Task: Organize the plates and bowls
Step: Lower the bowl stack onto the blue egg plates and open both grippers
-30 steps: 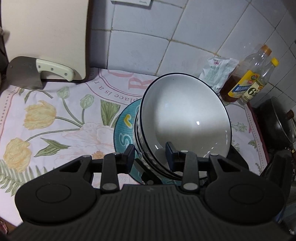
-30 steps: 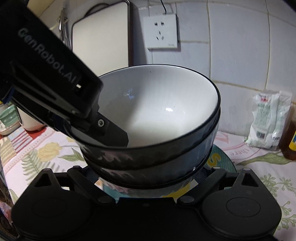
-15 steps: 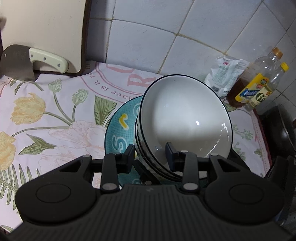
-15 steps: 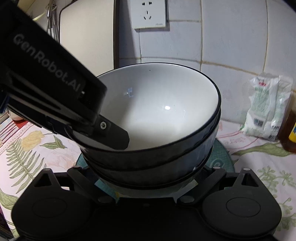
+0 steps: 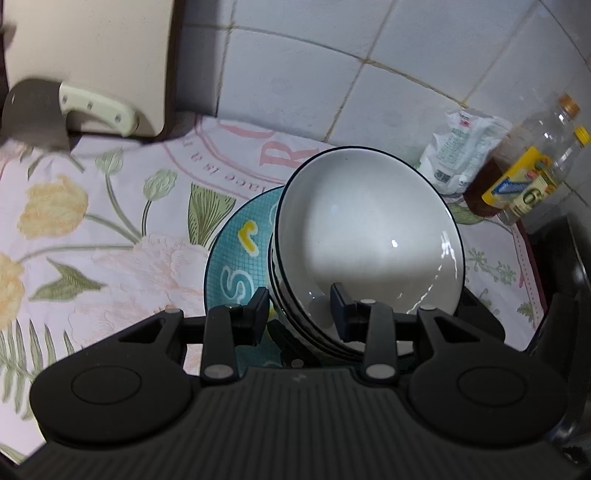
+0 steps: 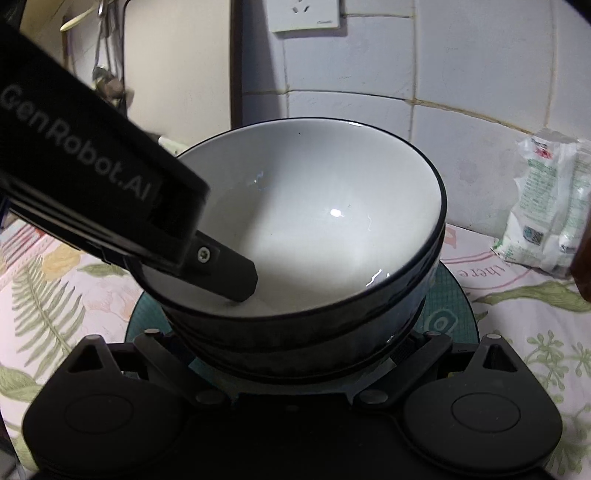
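A stack of nested bowls [image 5: 365, 236], white inside with dark rims and dark outsides, stands on a teal patterned plate [image 5: 240, 266] above the floral cloth. My left gripper [image 5: 299, 310] is shut on the near rim of the bowl stack, one finger inside the top bowl and one outside. In the right wrist view the bowls [image 6: 314, 229] fill the middle, with the left gripper's finger [image 6: 229, 269] reaching in from the left. My right gripper's fingers are hidden under the stack, by the plate [image 6: 447, 306].
A cleaver [image 5: 66, 110] leans at a cutting board [image 5: 88, 62] at the back left. A white packet [image 5: 461, 158] and oil bottles [image 5: 528, 177] stand at the tiled wall on the right. A dark pan [image 5: 569, 266] is at the far right. A wall socket [image 6: 306, 14] is above.
The bowl stack and plate have moved with both grippers toward the wall and a little right. Both grips look unchanged.
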`<state>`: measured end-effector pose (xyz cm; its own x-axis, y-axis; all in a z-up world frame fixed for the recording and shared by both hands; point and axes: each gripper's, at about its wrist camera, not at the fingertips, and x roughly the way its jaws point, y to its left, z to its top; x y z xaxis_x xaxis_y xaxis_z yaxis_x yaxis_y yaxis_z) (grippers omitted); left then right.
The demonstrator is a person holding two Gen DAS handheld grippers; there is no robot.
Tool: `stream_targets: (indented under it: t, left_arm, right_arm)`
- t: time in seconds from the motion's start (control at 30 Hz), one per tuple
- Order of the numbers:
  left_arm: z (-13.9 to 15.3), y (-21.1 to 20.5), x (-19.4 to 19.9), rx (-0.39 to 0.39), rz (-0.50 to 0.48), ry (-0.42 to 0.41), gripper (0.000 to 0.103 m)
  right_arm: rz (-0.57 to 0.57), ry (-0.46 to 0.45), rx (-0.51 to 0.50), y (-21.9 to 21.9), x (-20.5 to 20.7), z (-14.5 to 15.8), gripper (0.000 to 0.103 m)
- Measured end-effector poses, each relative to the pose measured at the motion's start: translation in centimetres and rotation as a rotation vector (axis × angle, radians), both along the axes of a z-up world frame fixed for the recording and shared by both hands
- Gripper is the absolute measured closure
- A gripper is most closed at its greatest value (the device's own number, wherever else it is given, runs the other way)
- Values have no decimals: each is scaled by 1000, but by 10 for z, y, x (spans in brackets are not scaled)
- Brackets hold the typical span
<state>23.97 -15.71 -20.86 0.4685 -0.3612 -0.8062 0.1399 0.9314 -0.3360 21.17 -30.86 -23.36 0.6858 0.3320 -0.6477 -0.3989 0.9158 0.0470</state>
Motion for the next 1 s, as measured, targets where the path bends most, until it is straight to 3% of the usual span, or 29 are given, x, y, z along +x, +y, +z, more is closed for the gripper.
stream_targets:
  t: [0.2,0.4,0.7,0.87,1.0]
  left_arm:
    - [1,2,0,-11,16,14,70]
    - [11,-3,-3,35,-21,1,67]
    - [47,5,-31,62,-57,-41,62]
    - [64,9,-48,140,-108,-23,60]
    - [78,23,-63,137,-108,-20,56]
  right_arm:
    - [-33,64,-7,-1,-1,7,5]
    - [-96,87,16,-12,-25,23,5]
    - [-206,102,24,-28,-64,44,5]
    - [-265,108,22,-34,-82,56,5]
    - [-321,116,54,-38,-98,66,5]
